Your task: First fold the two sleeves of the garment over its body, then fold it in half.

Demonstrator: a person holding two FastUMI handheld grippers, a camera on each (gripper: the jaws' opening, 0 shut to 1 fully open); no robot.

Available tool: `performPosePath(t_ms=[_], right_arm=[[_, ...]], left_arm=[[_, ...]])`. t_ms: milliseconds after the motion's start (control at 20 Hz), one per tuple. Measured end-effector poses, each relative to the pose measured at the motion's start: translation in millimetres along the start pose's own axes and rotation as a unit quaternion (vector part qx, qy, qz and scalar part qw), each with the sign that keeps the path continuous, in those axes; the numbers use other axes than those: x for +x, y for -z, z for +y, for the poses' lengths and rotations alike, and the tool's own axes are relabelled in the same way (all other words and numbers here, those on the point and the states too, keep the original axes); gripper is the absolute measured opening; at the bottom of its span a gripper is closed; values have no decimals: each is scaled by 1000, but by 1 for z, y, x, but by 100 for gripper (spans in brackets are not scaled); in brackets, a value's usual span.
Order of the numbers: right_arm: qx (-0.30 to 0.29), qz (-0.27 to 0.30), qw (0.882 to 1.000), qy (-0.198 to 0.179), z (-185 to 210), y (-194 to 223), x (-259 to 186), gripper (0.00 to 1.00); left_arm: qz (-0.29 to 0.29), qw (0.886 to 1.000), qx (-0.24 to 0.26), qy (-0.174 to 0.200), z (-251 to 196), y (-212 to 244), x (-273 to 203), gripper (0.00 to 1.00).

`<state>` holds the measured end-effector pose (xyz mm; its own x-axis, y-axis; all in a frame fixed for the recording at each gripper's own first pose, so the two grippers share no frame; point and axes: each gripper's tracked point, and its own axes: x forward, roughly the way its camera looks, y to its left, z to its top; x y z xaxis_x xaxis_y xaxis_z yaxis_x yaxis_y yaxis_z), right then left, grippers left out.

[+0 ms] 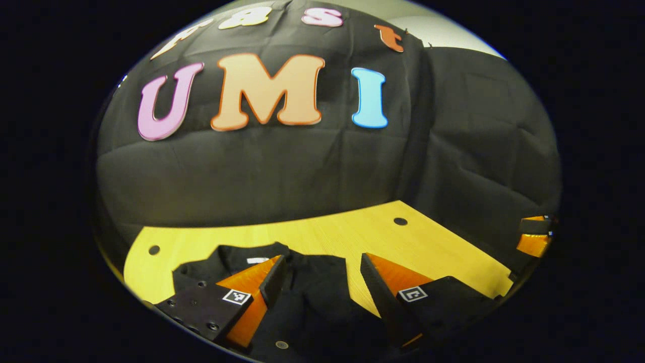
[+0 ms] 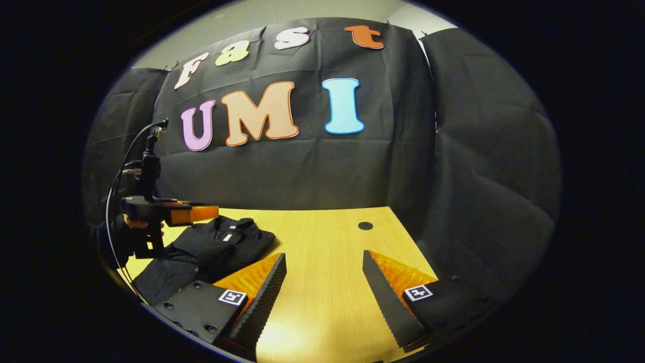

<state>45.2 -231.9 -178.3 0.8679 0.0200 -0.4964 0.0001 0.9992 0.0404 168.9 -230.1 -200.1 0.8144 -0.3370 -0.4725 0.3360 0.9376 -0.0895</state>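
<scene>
My left claw point(image 1: 322, 282) and right claw point(image 2: 322, 282) both gape, empty; the black garment point(image 2: 201, 252) on the bench point(image 2: 322, 237) hides its sleeves in folds.

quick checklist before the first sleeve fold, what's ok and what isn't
1. Left claw open: ok, its fingers stand wide apart above the black garment.
2. Right claw open: ok, with bare table between its fingers.
3. Either claw gripping cloth: not ok, neither holds anything.
4. Garment on the table: ok, it lies by the left side of the table in the right gripper view, collar toward the wall.
5. Sleeves spread flat and findable: cannot tell, the dark cloth looks bunched and no sleeve stands out.
6. Right claw near the garment: not ok, it points at bare wood beside it.
</scene>
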Motion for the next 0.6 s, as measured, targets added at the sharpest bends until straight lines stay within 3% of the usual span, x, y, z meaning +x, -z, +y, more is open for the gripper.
performPosePath(t_ms=[350, 550, 600], right_arm=[[-14, -8, 998, -57, 56, -12, 4, 98], [-29, -6, 997, -67, 95, -7, -6, 98], [-31, -5, 997, -74, 107, -5, -11, 93]], left_arm=[[-28, 996, -42, -72, 71, -3, -85, 90], [-25, 993, -39, -109, 115, 16, -150, 93], [-26, 992, -40, -119, 125, 21, -165, 93]])
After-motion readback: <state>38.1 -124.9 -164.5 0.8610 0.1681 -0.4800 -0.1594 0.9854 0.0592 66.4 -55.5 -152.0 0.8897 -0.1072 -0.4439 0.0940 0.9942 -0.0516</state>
